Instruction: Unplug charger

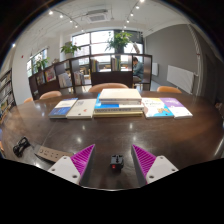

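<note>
A small black charger (116, 161) with a red spot on it sits on the dark brown table (110, 132), between my two fingers near their tips. There is a gap on each side of it. My gripper (113, 158) is open, with its magenta pads (83, 157) spread wide on either side of the charger. I cannot see a socket or a cable at the charger.
A row of books and magazines (118, 106) lies across the far side of the table. A black object (21, 146) and a flat light box (49, 153) lie left of my fingers. Chairs, a shelf unit and windows stand beyond the table.
</note>
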